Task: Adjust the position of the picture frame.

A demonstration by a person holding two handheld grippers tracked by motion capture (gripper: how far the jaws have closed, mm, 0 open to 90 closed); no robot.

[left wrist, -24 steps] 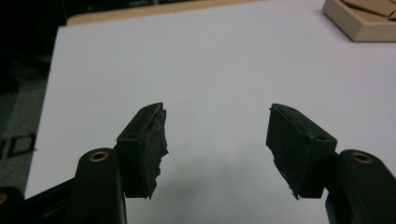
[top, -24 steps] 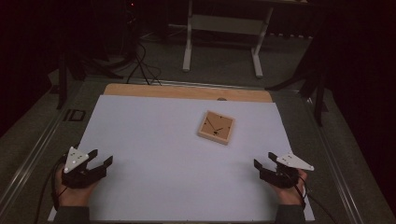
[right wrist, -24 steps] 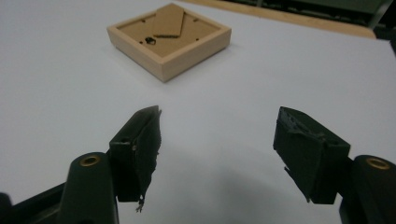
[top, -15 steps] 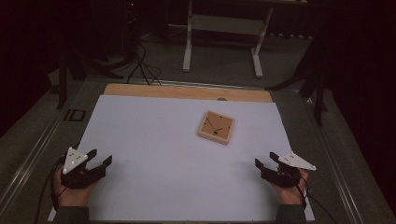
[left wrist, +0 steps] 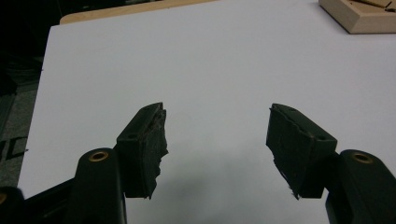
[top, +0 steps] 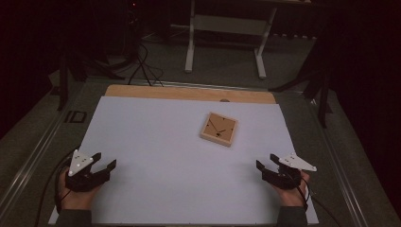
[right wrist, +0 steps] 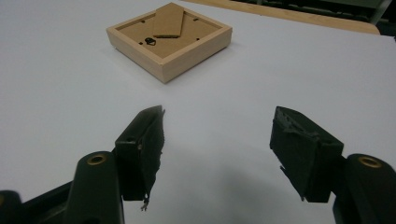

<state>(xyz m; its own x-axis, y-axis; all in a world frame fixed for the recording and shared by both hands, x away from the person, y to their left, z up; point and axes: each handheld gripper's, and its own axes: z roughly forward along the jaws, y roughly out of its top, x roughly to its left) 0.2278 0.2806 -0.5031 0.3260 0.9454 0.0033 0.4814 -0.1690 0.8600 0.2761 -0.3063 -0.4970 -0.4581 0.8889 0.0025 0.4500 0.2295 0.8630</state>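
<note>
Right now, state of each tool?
Left tool: open, holding nothing.
Right tool: open, holding nothing; square wooden picture frame lies apart, ahead.

Dim room, white-legged stand (top: pixel 226 28) beyond table (top: pixel 142 142)

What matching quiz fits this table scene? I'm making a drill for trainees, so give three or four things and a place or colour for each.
Things:
1. picture frame
2. left gripper
3. right gripper
4. wooden strip

Descriptions:
A. at the near left corner of the white sheet
B. along the far edge of the white sheet
C. lying face down, right of the middle
D. at the near right corner, jaws open

Pairs: 1-C, 2-A, 3-D, 4-B
</note>
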